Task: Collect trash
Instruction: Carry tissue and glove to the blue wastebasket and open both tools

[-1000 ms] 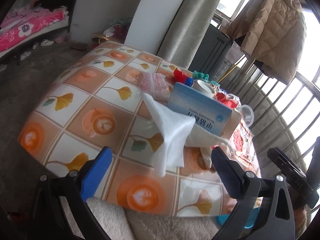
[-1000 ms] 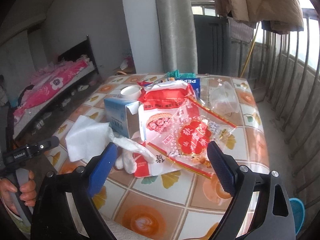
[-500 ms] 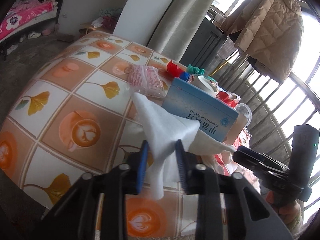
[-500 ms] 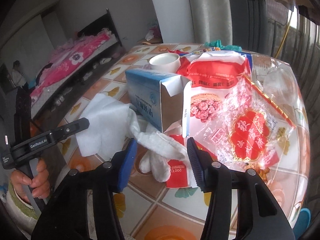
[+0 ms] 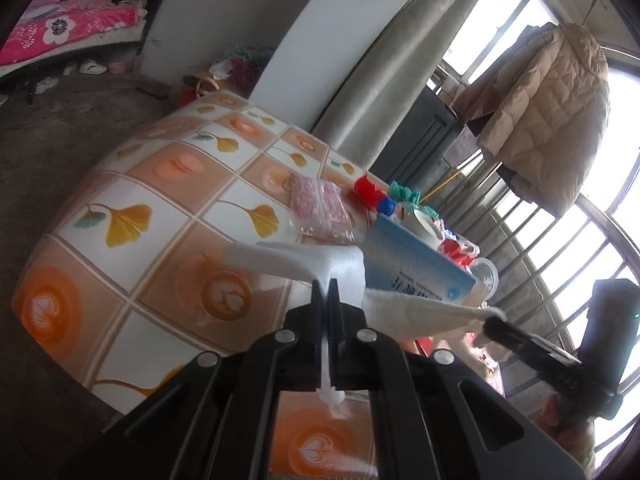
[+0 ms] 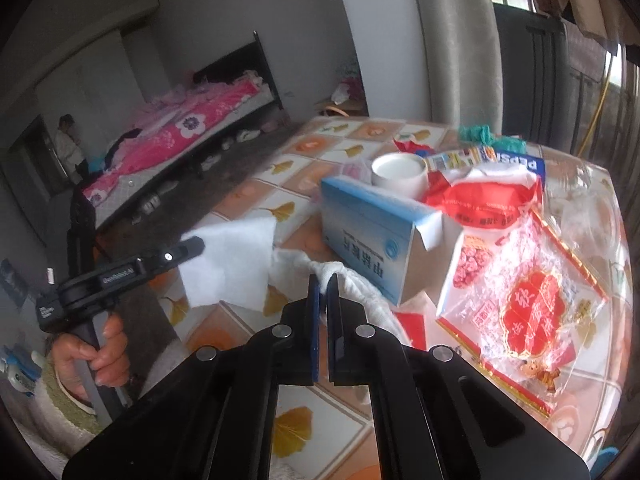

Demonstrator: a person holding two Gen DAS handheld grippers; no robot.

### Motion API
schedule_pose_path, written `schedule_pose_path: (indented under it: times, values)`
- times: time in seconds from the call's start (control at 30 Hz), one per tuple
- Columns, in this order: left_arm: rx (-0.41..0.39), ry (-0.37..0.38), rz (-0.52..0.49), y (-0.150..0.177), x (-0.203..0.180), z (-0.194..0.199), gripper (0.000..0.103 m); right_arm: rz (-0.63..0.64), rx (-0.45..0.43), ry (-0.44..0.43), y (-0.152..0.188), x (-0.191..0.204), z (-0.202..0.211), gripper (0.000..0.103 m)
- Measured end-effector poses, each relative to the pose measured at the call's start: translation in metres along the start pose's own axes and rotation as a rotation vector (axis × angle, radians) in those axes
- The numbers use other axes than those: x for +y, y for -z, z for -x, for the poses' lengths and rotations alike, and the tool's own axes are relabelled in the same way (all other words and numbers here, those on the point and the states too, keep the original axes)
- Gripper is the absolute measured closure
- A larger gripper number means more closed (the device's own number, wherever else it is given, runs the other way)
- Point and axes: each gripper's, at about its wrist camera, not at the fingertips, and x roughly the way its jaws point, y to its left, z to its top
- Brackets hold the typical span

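A white tissue (image 5: 296, 262) is lifted above the tiled table (image 5: 168, 200). My left gripper (image 5: 325, 286) is shut on its edge. The tissue also shows in the right wrist view (image 6: 232, 264), held by the left gripper (image 6: 196, 246). My right gripper (image 6: 324, 280) is shut on the twisted white cloth-like end (image 6: 352, 280) that joins the tissue; in the left wrist view it (image 5: 494, 322) pinches that end (image 5: 420, 312). A blue carton (image 6: 376, 236) lies just behind.
Trash lies on the table: a white cup (image 6: 398, 172), a red wrapper (image 6: 484, 200), a clear red-print bag (image 6: 532, 312), a pink packet (image 5: 320, 208) and bottle caps (image 5: 384, 204). A bed (image 6: 180, 136) and bare floor lie left. Window bars and a hanging coat (image 5: 552, 112) are right.
Both grippers went from wide open to shut. The left one closed on the tissue and raised it off the table; the right one closed on the twisted white end.
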Motion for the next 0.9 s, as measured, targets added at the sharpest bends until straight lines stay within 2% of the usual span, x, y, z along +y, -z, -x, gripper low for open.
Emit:
schedule_pose_path:
  times: [0.23, 0.5, 0.6, 0.7, 0.9]
  values:
    - [-0.047, 0.009, 0.006, -0.003, -0.005, 0.020, 0.102, 0.002, -0.132, -0.033, -0.022, 0.012, 0.032, 0.101]
    - [-0.120, 0.040, -0.078, -0.008, -0.043, 0.056, 0.102, -0.055, -0.280, -0.054, -0.024, -0.002, 0.090, 0.101]
    - [-0.124, 0.068, -0.126, -0.003, -0.069, 0.063, 0.102, -0.071, -0.331, -0.018, -0.018, -0.012, 0.116, 0.101]
    - [-0.093, 0.125, -0.160, 0.006, -0.099, 0.062, 0.102, -0.093, -0.372, 0.031, -0.006, -0.026, 0.146, 0.101]
    - [0.022, 0.298, -0.292, 0.031, -0.189, 0.038, 0.102, -0.177, -0.448, 0.188, 0.028, -0.066, 0.210, 0.101]
